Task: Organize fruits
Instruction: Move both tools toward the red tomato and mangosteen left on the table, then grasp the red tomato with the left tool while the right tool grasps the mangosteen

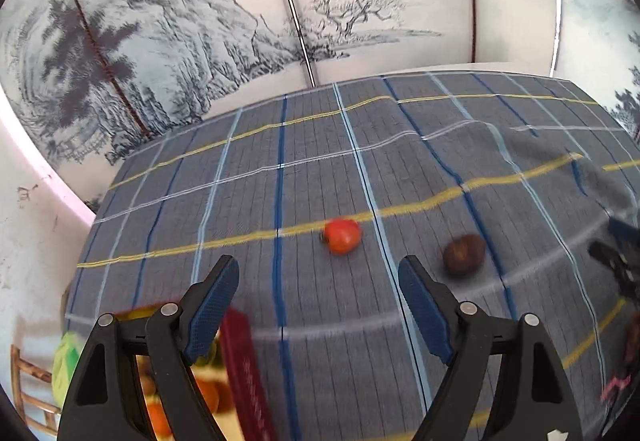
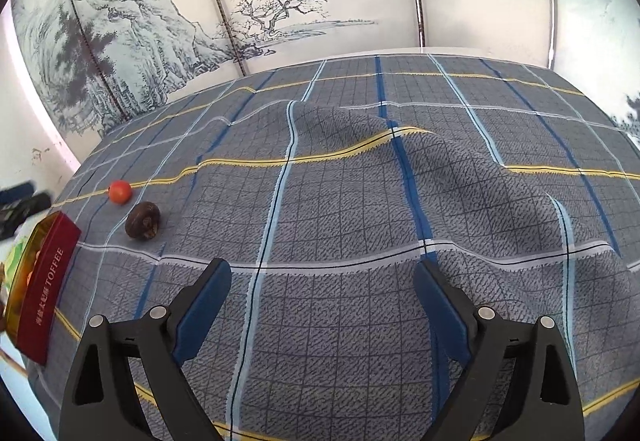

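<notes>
left gripper (image 1: 318,273) open, nothing between pads, hovering over plaid tablecloth (image 1: 320,341). right gripper (image 2: 322,281) open too, empty, over rumpled cloth, well apart from fruit. red toffee tin (image 2: 48,281) at near left table edge, holding orange fruits (image 1: 208,393), exact count unclear. next pick probably red tomato (image 1: 341,236) just ahead of left jaws: centre pads either side, lower, close gently to avoid rolling or bruising. brown round fruit (image 1: 464,253) beside it, slightly right, both loose on cloth. painted screen (image 1: 200,41) behind table.
</notes>
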Motion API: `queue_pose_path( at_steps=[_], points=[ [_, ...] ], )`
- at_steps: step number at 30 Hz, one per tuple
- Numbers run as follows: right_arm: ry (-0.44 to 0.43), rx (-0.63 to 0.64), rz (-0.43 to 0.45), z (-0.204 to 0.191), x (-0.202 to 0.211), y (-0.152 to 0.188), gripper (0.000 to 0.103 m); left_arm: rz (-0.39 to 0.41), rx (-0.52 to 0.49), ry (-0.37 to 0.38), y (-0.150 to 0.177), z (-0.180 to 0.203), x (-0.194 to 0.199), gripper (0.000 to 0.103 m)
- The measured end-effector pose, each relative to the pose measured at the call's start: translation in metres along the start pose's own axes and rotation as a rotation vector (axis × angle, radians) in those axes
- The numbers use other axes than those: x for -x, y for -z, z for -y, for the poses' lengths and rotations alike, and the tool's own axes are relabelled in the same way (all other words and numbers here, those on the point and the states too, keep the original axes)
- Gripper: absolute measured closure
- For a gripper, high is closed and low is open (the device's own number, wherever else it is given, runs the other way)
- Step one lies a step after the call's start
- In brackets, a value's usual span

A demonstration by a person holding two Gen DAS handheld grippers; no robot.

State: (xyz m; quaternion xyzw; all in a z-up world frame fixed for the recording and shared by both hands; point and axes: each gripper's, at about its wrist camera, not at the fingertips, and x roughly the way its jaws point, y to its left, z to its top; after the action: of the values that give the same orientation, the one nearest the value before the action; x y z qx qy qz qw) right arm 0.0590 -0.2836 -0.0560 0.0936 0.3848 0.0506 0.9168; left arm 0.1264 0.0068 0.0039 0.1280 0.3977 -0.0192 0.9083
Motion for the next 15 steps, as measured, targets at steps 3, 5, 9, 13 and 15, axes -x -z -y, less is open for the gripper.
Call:
queue_pose_path(
  at_steps=[3,5,9,13,15],
  points=[
    [-0.012,-0.001,0.001,0.000,0.000,0.000,0.011,-0.089,0.047,0.032,-0.013,-0.008,-0.037,0.041],
    [-0.020,-0.006,0.004,0.001,0.001,0.001,0.010,-0.130,0.071,0.047,-0.015,-0.012,-0.054,0.042],
    [-0.033,-0.004,0.000,0.001,0.000,0.001,0.010,-0.178,0.085,0.031,-0.016,-0.014,-0.083,0.042],
    [-0.044,0.009,-0.011,-0.002,-0.002,0.001,0.010,-0.183,0.060,0.039,-0.021,-0.005,-0.095,0.042],
    [-0.046,0.014,-0.015,-0.003,-0.002,0.001,0.010,-0.194,0.038,0.034,-0.023,0.000,-0.103,0.042]
  ],
)
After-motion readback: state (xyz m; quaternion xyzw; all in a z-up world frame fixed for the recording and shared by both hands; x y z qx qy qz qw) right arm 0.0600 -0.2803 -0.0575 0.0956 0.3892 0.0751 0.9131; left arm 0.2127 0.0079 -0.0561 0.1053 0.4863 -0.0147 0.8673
